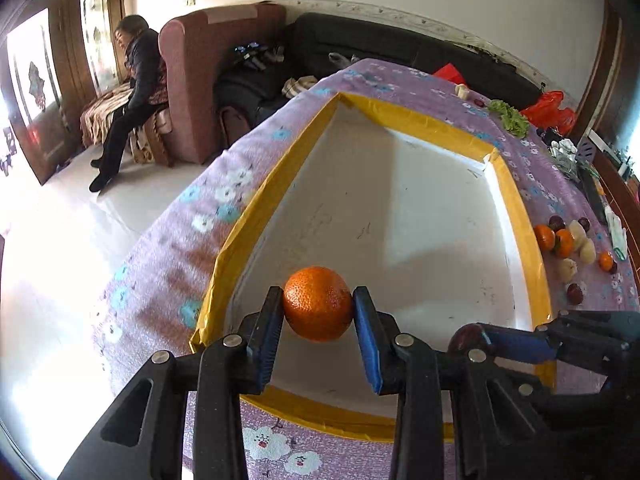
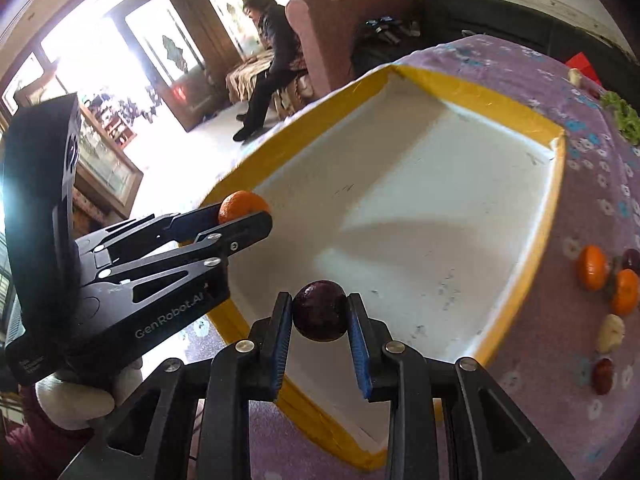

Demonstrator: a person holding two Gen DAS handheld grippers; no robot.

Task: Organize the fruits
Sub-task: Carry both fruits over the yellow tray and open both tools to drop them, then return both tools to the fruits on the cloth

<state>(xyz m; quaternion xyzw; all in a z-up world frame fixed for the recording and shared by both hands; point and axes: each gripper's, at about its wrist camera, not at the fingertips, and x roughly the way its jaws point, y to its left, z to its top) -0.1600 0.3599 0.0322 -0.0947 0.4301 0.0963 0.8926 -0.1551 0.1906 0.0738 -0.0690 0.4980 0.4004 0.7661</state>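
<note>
Round orange mandarin (image 1: 318,309) pinched in left tool (image 1: 318,310), dark purple plum (image 2: 320,311) in right tool (image 2: 320,312); if released high over white yellow-rimmed tray (image 1: 400,208), either could roll off.

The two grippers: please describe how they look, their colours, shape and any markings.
Both are black linkage frames with silver rivets and triangular cut-outs. The right gripper and left gripper have flat blue ribbed pads. White lettering "GenRobot.AI" marks the left one's side, and a white glove holds it.
</note>
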